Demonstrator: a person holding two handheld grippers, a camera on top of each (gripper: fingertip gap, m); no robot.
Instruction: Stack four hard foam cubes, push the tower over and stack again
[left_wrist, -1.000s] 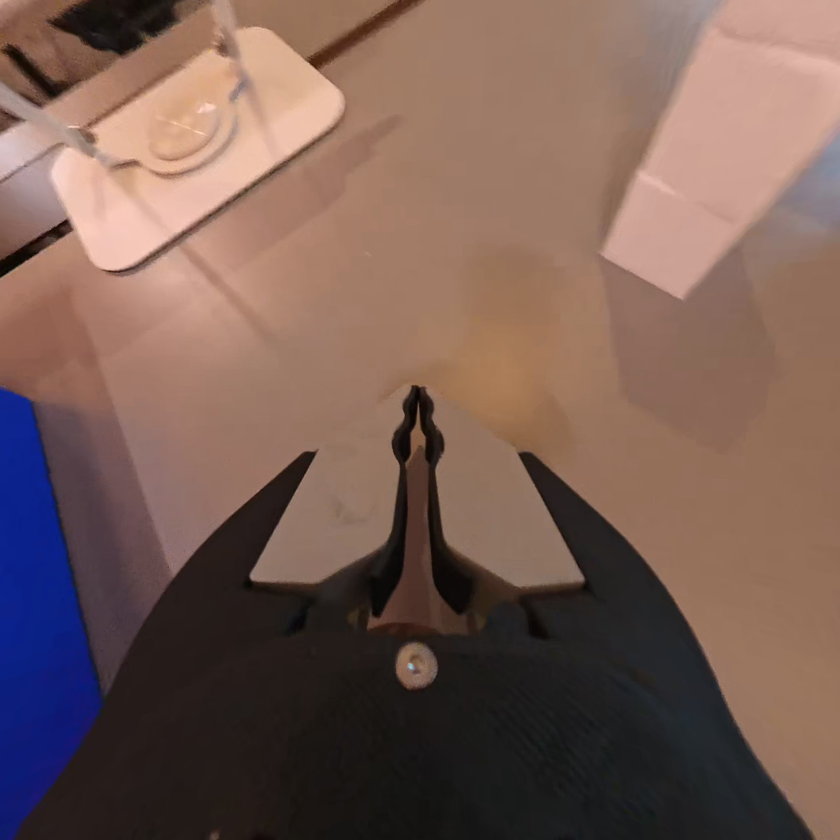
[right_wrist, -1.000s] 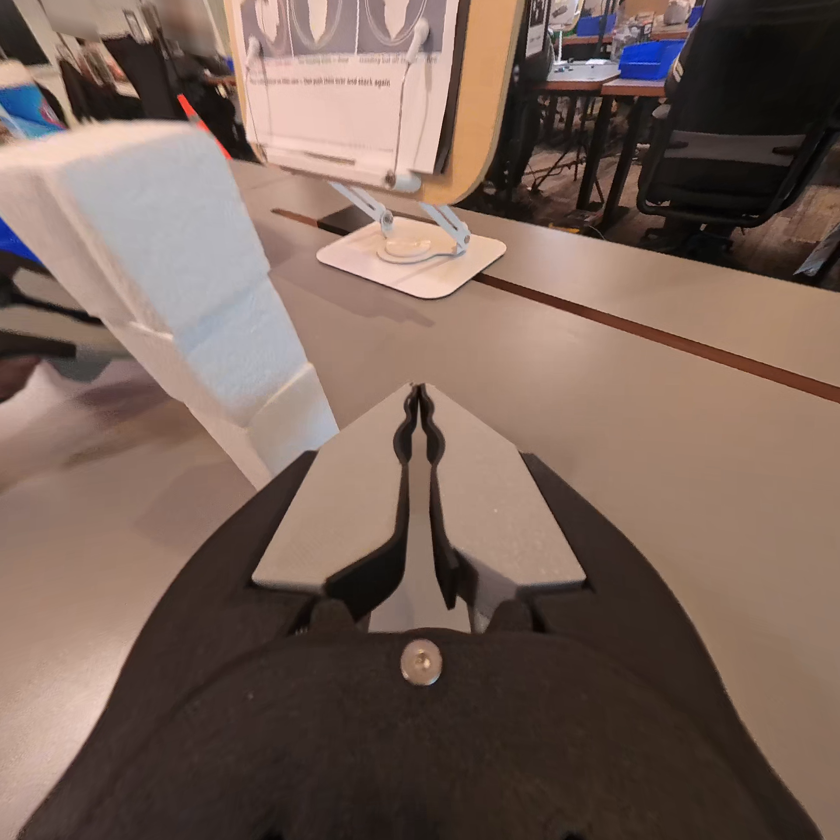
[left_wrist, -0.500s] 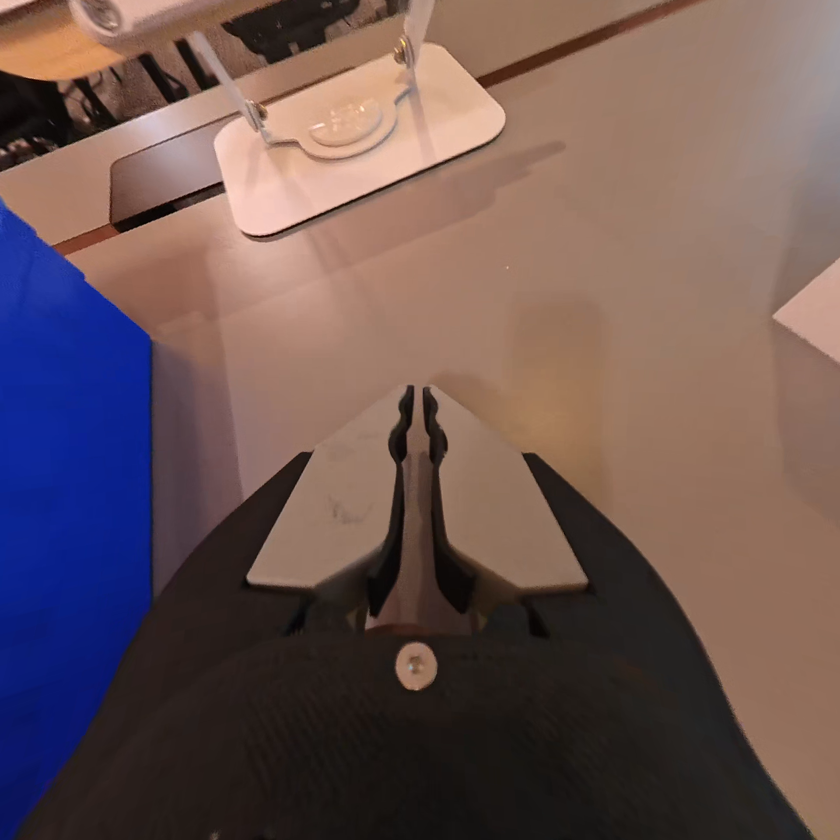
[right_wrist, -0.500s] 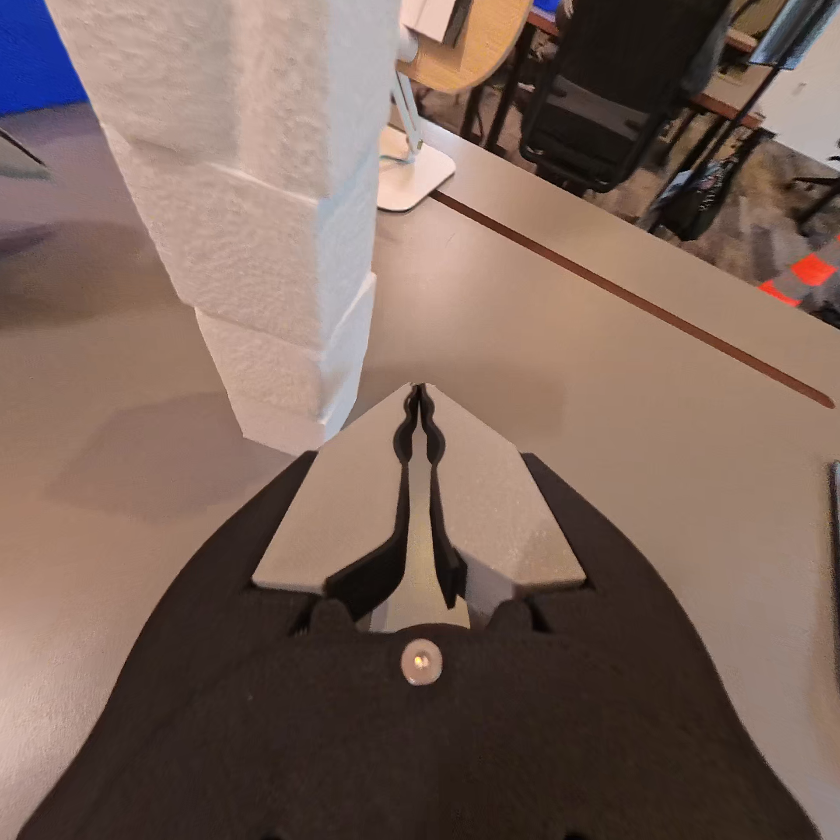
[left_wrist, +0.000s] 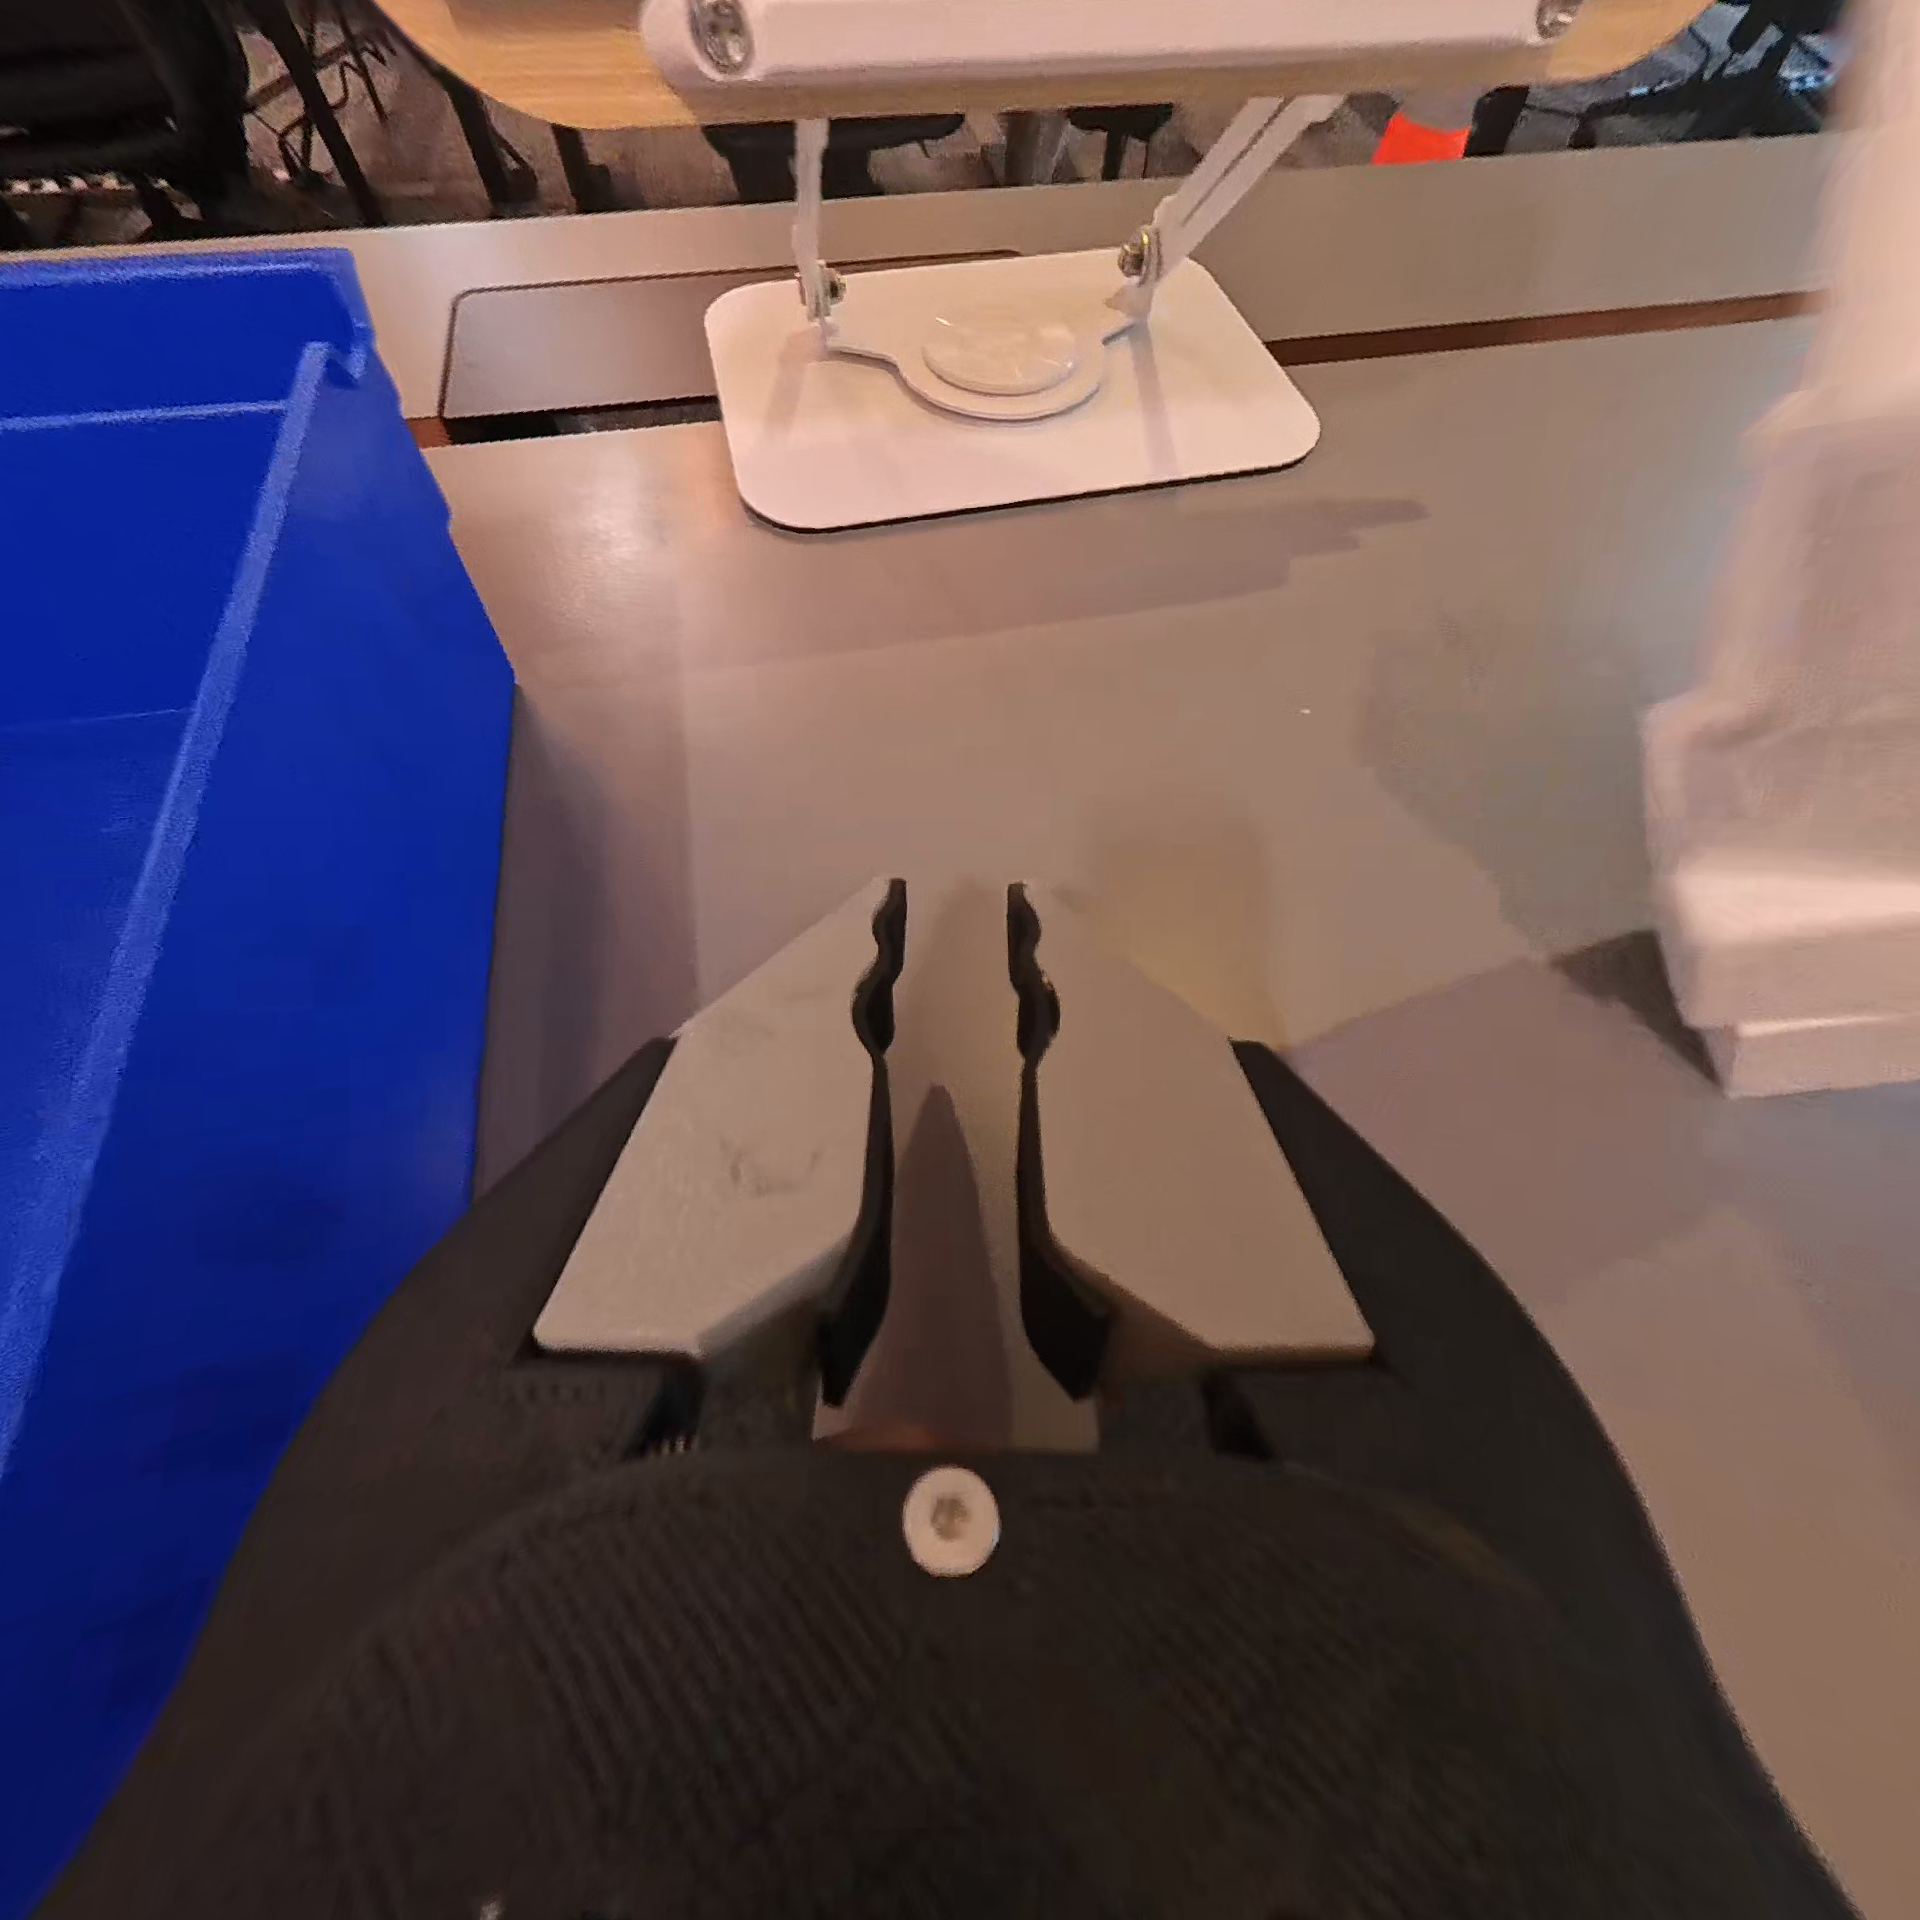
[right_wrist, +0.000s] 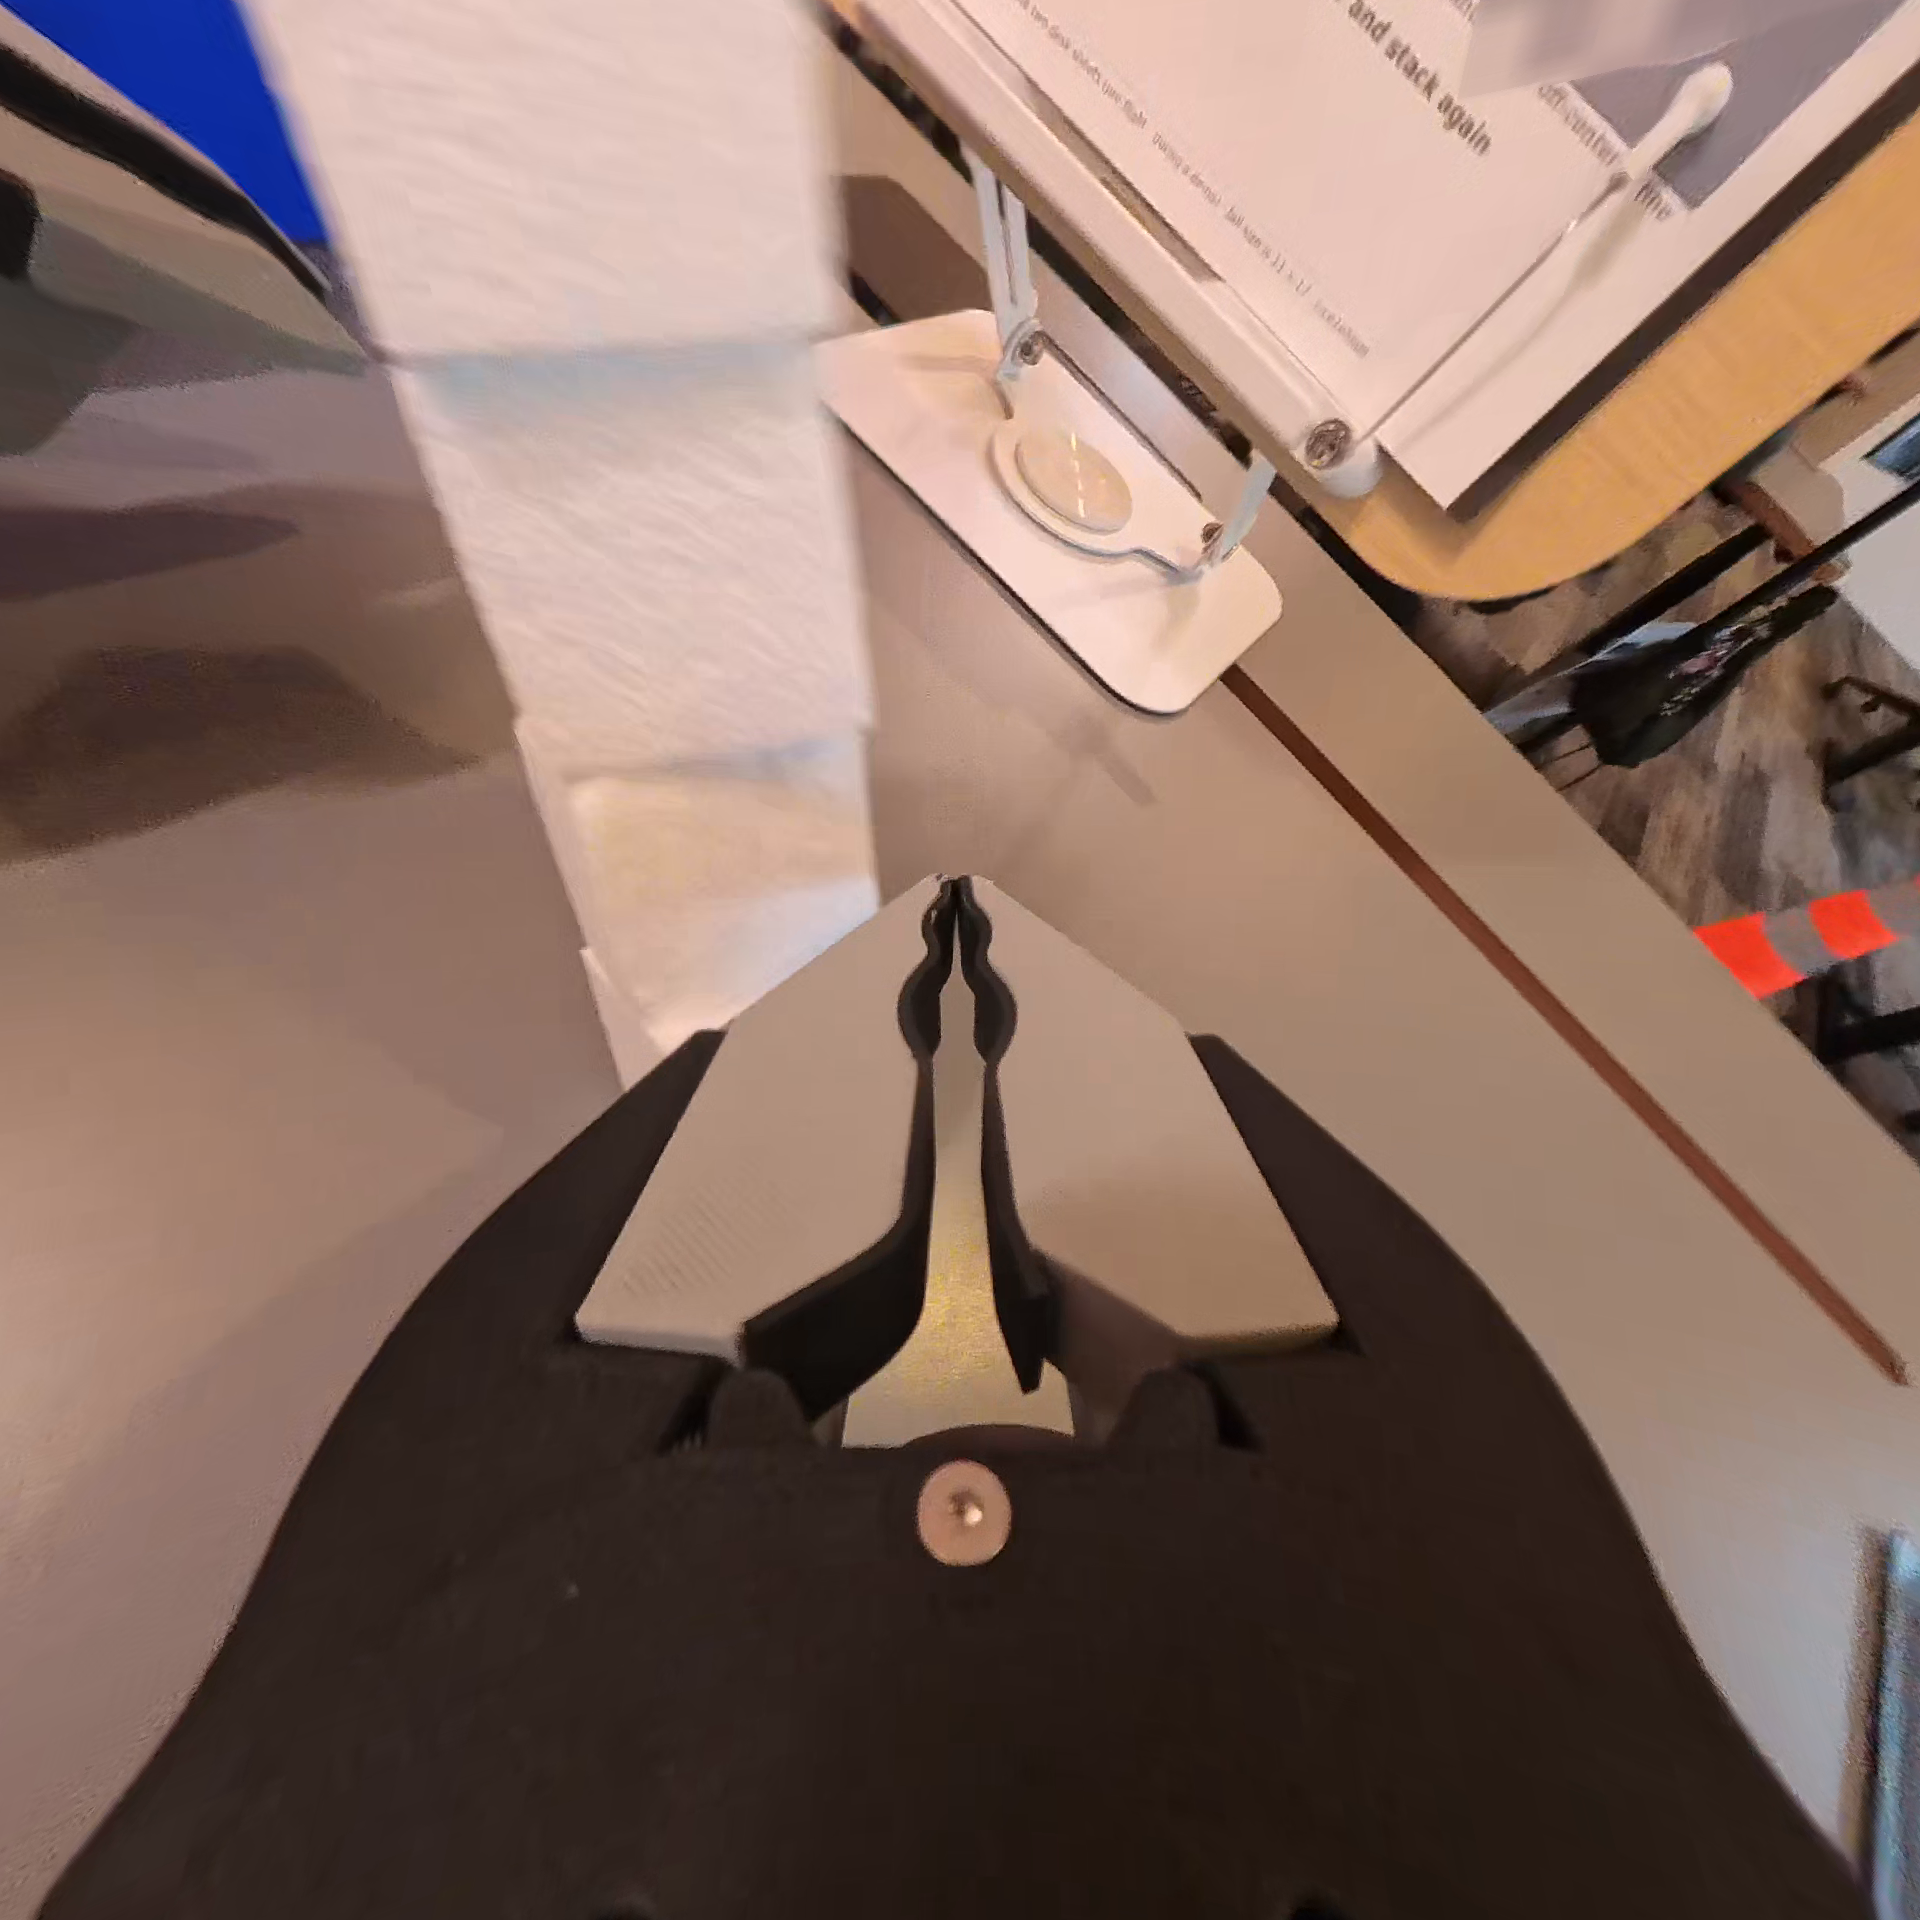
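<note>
The tower of white foam cubes (right_wrist: 623, 436) stands on the grey table (right_wrist: 1091, 831), rough-grained, slightly staggered, just left of my right fingers (right_wrist: 954, 883), pressed together; my left fingers (left_wrist: 954, 883) stand apart, empty.

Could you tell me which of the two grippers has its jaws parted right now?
The left gripper: a clear gap separates its fingertips, while the right gripper is closed.

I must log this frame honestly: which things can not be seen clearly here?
- Foam cube tower: right wrist view, top cut by the frame edge, blurred; cube count unclear.
- Tower in the left wrist view: cut by the right edge, smeared.
- Blue bin: contents out of frame.
</note>
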